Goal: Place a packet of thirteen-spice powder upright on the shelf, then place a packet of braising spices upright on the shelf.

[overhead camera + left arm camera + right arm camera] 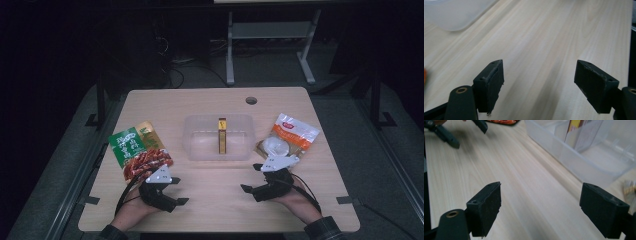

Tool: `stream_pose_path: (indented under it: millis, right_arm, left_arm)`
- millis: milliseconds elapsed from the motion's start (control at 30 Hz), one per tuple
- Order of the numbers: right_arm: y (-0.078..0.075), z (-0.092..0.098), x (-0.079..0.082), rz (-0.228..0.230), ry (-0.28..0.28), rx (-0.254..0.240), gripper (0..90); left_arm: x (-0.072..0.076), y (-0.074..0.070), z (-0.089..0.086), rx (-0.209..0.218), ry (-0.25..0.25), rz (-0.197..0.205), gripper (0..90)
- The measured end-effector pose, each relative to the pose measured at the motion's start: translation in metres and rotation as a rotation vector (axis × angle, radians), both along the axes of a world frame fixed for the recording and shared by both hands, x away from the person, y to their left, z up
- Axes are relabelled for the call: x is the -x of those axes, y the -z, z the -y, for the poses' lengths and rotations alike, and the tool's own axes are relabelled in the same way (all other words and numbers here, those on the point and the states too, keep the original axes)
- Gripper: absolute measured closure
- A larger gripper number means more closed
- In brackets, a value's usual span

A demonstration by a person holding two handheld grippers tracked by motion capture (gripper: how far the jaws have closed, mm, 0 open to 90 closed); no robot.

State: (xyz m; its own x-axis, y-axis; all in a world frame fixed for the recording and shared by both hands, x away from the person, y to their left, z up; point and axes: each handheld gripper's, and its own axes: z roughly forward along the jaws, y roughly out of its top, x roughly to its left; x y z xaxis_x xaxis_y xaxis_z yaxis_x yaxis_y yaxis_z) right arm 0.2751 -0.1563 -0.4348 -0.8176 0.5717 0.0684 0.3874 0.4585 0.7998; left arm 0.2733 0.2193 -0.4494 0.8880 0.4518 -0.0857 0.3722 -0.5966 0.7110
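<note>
Surface: pale wooden table (215, 200) in a dark room.
Landmark: clear plastic tub (197, 145), mid-table, holding a slim yellow-brown box (222, 135).
Left gripper (172, 192): jaws spread, empty, near-left of the tub, touching the green-and-red snack packet (137, 147).
Right gripper (251, 179): jaws spread, empty, near-right of the tub, just beside the white-and-orange food pouch (290, 137).

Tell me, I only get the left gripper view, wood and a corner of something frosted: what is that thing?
Observer: A clear plastic bin at the table's middle.
Operator: Anything inside it?
Observer: A slim yellow box, standing upright.
Operator: What else lies on the table?
Observer: A green and red snack bag just beyond the left gripper, and a white and orange pouch beyond the right gripper.
Operator: Is the right gripper holding something?
Observer: No, its jaws stand open over bare wood.
</note>
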Motion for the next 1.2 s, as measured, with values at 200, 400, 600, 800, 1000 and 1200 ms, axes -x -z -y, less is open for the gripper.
stream_pose_path:
  millis: [200,400,600,800,1000,1200]
  right_arm:
    - [0.006,0.008,0.012,-0.018,0.02,0.002,15.9]
    - [0.008,0.014,0.021,-0.036,0.029,0.007,15.5]
    - [0.01,0.013,0.022,-0.035,0.019,0.024,15.4]
    - [0.013,0.009,0.022,-0.046,0.007,0.041,15.3]
    - [0.014,0.008,0.021,-0.053,0.002,0.058,15.3]
    - [0.014,0.008,0.022,-0.049,-0.004,0.068,15.3]
  left_arm:
    - [-0.015,-0.006,-0.011,-0.003,-0.076,0.009,29.5]
    - [-0.033,-0.014,-0.028,-0.01,-0.201,0.038,50.4]
    - [-0.056,-0.017,-0.041,-0.029,-0.3,0.033,77.0]
    - [-0.08,-0.014,-0.045,-0.045,-0.368,0.039,89.7]
    - [-0.105,0.0,-0.038,-0.067,-0.42,0.01,89.7]
    - [-0.116,0.01,-0.031,-0.059,-0.43,0.005,89.7]
